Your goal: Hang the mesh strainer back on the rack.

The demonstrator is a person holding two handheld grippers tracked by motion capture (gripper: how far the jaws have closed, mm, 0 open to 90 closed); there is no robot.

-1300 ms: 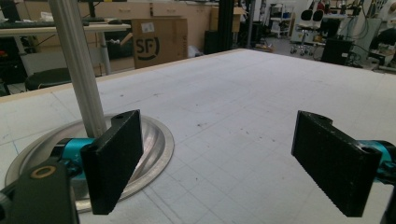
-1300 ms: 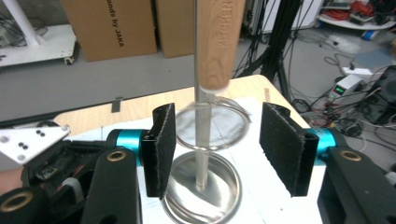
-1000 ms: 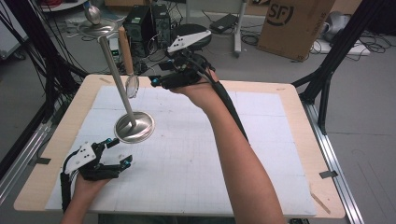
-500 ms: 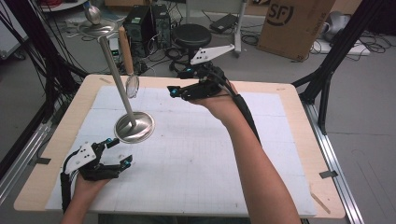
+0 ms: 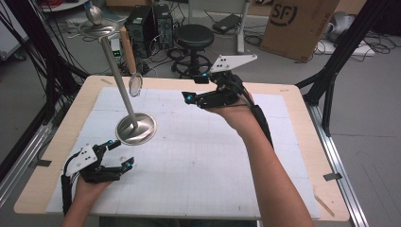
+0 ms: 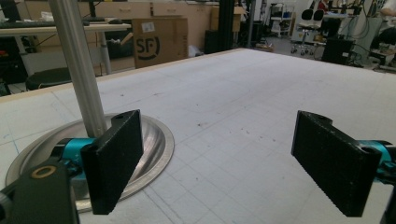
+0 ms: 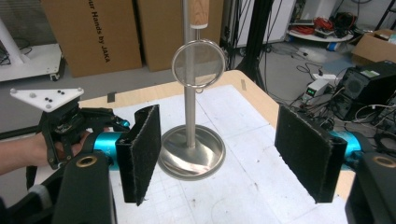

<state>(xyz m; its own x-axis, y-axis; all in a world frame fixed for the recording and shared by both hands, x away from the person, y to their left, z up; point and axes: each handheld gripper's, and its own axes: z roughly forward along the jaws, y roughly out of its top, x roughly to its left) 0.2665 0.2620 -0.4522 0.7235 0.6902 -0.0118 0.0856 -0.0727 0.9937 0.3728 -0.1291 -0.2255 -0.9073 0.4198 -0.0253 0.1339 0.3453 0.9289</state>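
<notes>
The hanging strainer (image 7: 196,63) looks light and rigid—best pinched at its wooden handle (image 7: 198,11)—with the right gripper (image 7: 233,149) and left gripper (image 6: 229,158) both parted, empty.

Upright steel stand (image 5: 127,111), strainer (image 5: 135,85) hanging

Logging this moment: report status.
Left gripper jaws open, low by stand base. Right gripper jaws open, raised, empty. Strainer hangs on the stand. Nothing between.
</notes>
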